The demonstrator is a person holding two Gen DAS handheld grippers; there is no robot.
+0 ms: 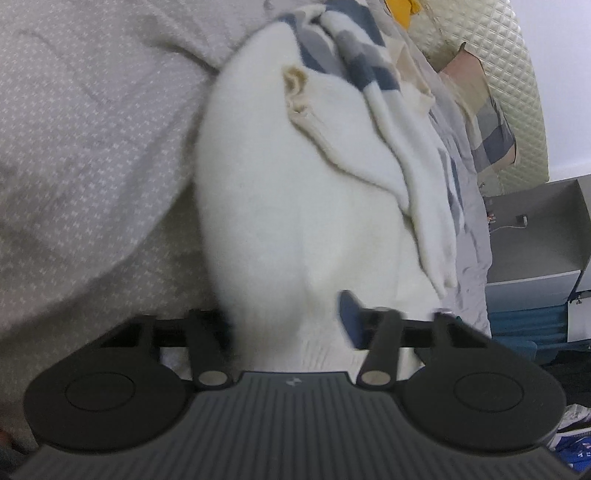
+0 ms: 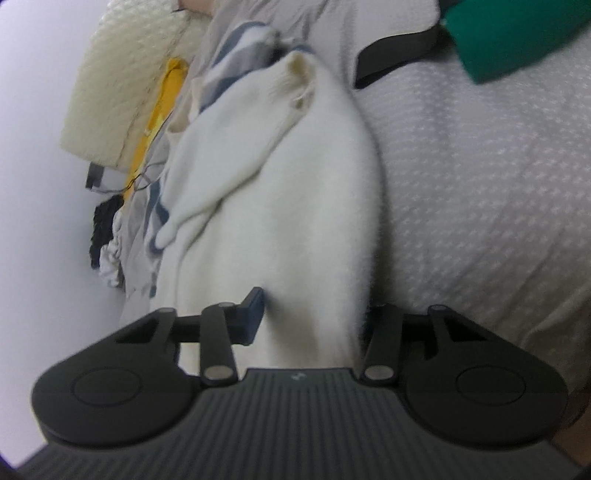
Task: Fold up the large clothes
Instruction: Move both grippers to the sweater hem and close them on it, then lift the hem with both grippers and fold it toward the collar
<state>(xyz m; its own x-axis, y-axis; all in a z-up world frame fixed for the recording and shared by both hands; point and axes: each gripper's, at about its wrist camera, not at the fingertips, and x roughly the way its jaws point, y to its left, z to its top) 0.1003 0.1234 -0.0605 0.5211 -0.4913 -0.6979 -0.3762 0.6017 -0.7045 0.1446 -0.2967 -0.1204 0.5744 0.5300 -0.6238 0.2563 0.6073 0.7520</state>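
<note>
A white fleecy garment (image 1: pixel 280 184) lies stretched out on the bed, one sleeve folded over it with its cuff (image 1: pixel 299 92) at the far end. My left gripper (image 1: pixel 288 317) is shut on the garment's near edge. Its blue pad (image 1: pixel 351 317) shows on the right, and the other finger is hidden by fabric. In the right wrist view the same garment (image 2: pixel 295 206) runs away from my right gripper (image 2: pixel 314 314), which is shut on its near edge. That gripper's blue pad (image 2: pixel 255 317) presses from the left, and its other finger is hidden behind the cloth.
A grey patterned bedspread (image 1: pixel 92 129) lies under everything. A blue, grey and white checked cloth (image 1: pixel 354 62) sits at the garment's far end, against a cream quilted headboard (image 1: pixel 498 55). A green cloth (image 2: pixel 517 33) lies far right. An open grey box (image 1: pixel 535 236) stands beside the bed.
</note>
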